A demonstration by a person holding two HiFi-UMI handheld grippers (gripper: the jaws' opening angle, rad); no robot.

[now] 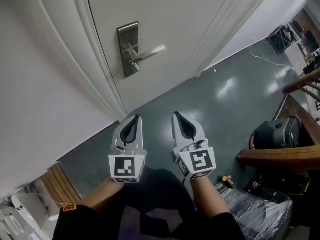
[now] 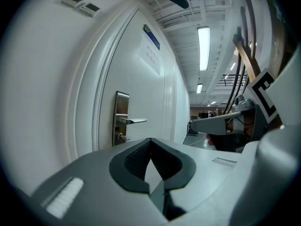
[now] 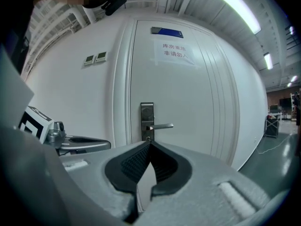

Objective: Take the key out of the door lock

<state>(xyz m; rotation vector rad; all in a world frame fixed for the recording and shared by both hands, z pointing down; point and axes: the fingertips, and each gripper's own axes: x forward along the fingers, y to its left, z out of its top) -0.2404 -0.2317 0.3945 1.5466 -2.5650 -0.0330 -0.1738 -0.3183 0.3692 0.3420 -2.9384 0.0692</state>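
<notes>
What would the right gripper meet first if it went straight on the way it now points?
Probably the lock plate on the white door, just under the lever handle. The shut right gripper aims there and nothing shows between; depth is unclear.

A white paper sign (image 3: 177,51) is stuck high on the door (image 3: 188,93). Two lines of reddish Chinese writing are printed on it. They seem to read 库房重地 and 非请勿入. A small blue plate (image 3: 167,31) is fixed above the sign, but its writing is too small to be read.
</notes>
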